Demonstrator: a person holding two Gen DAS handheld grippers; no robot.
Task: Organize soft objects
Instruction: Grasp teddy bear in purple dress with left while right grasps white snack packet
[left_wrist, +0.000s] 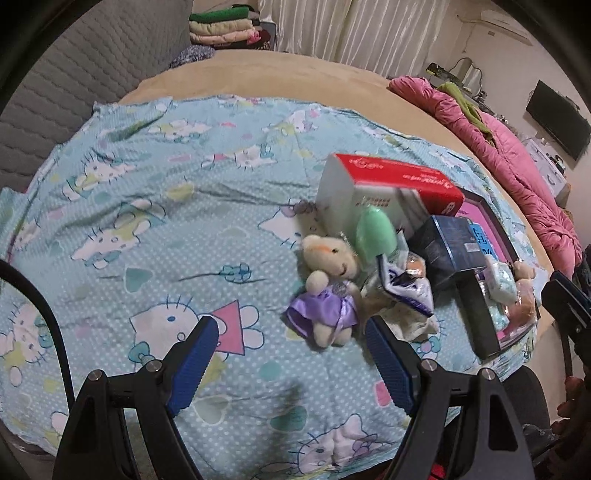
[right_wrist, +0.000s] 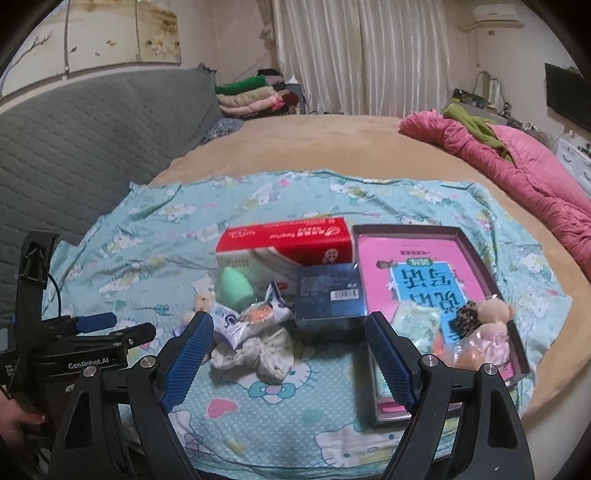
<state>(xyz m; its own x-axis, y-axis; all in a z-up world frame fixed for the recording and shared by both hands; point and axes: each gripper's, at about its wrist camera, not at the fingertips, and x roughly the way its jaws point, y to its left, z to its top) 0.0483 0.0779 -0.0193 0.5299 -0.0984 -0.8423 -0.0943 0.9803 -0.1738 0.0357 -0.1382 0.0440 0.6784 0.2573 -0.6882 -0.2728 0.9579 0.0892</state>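
A small cream teddy bear in a purple dress lies on the Hello Kitty sheet, just ahead of my open, empty left gripper. Beside it are a green egg-shaped sponge, a white snack packet and a crumpled cream cloth. My right gripper is open and empty, above the cloth and packet. A dark tray on the right holds a pink book, a tan bear, a pale green soft item and orange balls.
A red and white box and a dark blue box stand behind the pile. A pink quilt lies at the bed's right edge. A grey padded headboard is on the left. Folded clothes are stacked at the back.
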